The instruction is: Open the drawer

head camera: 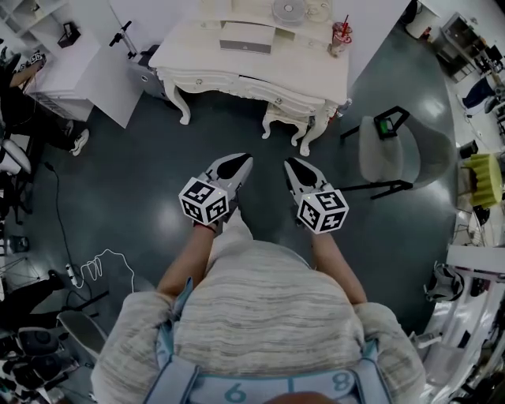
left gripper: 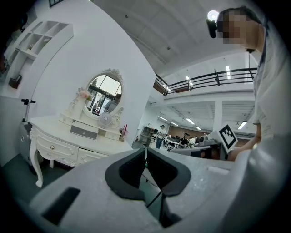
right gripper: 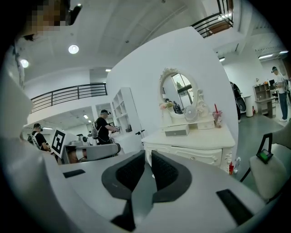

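Note:
A white dressing table [head camera: 316, 75] stands ahead of me, across a stretch of dark floor. Drawers with small knobs [head camera: 207, 82] run along its front, and a small grey-fronted drawer [head camera: 247, 46] sits on its top; all look closed. The left gripper view has the table [left gripper: 52, 147] at its left, the right gripper view has the table [right gripper: 200, 156] at its right. My left gripper [head camera: 241, 162] and right gripper [head camera: 293, 164] are held side by side in front of my body, well short of the table. Both are shut with nothing between the fingers.
On the table top stand an oval mirror [left gripper: 104, 93], a small fan [head camera: 288, 11] and a cup with a straw [head camera: 341, 35]. A stool [head camera: 288, 118] sits under the table. A grey chair [head camera: 379, 150] is at the right, a white cabinet [head camera: 87, 71] at the left, cables [head camera: 95, 268] on the floor.

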